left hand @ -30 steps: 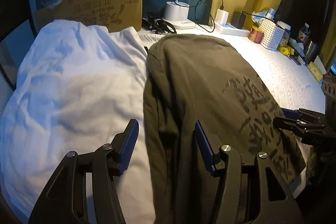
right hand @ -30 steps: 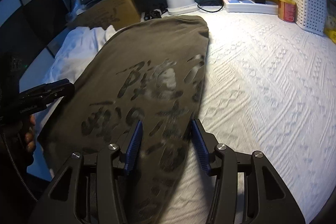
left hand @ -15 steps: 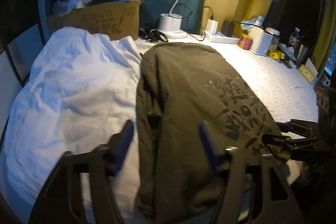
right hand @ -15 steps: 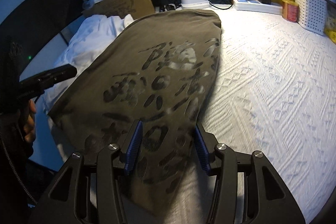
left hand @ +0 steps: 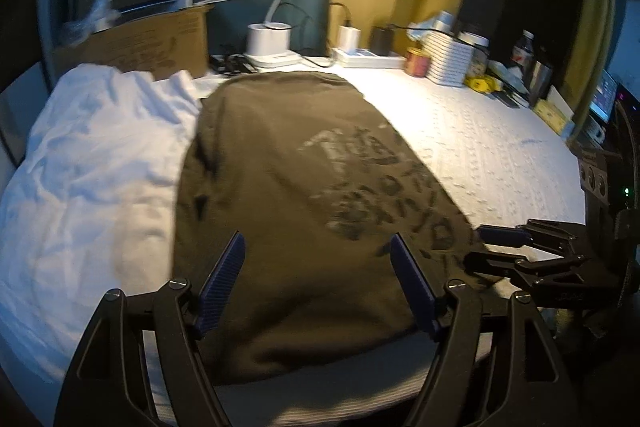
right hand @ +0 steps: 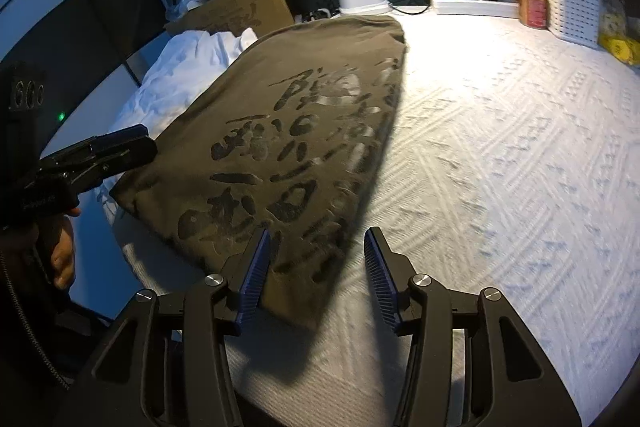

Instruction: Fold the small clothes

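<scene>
An olive-green T-shirt (left hand: 288,195) with dark printed characters lies flat and folded lengthwise on the white textured table cover; it also shows in the right wrist view (right hand: 288,131). My left gripper (left hand: 320,275) is open and empty, raised above the shirt's near end. My right gripper (right hand: 318,259) is open and empty above the shirt's near right corner. Each gripper shows in the other's view: the right one (left hand: 520,251) at the shirt's right edge, the left one (right hand: 100,155) at its left edge.
A pile of white cloth (left hand: 88,163) lies left of the shirt. At the back stand a cardboard box (left hand: 148,43), a lit desk lamp (left hand: 272,35), a power strip (left hand: 368,57), a red tin (left hand: 416,61) and a white basket (left hand: 448,61). The table's front edge (right hand: 320,379) is close below the grippers.
Both grippers have pulled back and up from the shirt toward the table's front edge. The shirt's near end, before between the jaws, now lies flat and free.
</scene>
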A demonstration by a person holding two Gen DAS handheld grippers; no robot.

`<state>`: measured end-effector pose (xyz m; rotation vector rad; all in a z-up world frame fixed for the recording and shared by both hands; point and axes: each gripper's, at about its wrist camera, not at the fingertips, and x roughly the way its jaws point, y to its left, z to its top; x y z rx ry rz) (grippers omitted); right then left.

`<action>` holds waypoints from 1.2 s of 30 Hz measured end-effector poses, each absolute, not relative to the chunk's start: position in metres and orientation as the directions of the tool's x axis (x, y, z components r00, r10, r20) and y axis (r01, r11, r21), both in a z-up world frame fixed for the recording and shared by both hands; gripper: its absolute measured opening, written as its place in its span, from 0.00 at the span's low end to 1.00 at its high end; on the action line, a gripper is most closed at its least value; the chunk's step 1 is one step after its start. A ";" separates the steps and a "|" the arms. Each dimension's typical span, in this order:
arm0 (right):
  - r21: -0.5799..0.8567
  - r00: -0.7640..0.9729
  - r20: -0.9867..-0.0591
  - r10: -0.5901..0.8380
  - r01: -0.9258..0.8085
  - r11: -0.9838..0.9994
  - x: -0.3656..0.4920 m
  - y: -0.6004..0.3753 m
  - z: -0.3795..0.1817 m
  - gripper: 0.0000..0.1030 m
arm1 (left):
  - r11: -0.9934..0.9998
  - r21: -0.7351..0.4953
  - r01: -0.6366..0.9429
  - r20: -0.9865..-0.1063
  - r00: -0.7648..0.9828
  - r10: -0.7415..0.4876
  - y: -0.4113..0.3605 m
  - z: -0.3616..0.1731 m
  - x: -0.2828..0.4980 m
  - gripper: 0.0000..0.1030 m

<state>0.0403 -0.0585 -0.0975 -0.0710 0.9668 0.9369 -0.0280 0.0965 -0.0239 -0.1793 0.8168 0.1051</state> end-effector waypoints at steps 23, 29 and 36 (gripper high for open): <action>0.340 0.392 -0.705 0.590 -0.543 0.768 0.069 -0.151 -0.089 0.60 | 0.995 -0.099 -0.030 -0.681 0.731 -0.046 0.013 -0.012 0.015 0.89; 0.320 0.444 -0.703 0.556 -0.501 0.804 0.078 -0.172 -0.085 0.61 | 0.996 -0.083 0.023 -0.641 0.764 -0.071 -0.004 -0.003 0.023 0.95; 0.267 0.521 -0.690 0.503 -0.462 0.846 0.088 -0.195 -0.069 0.61 | 0.996 -0.056 0.067 -0.598 0.796 -0.087 -0.017 0.010 0.030 0.97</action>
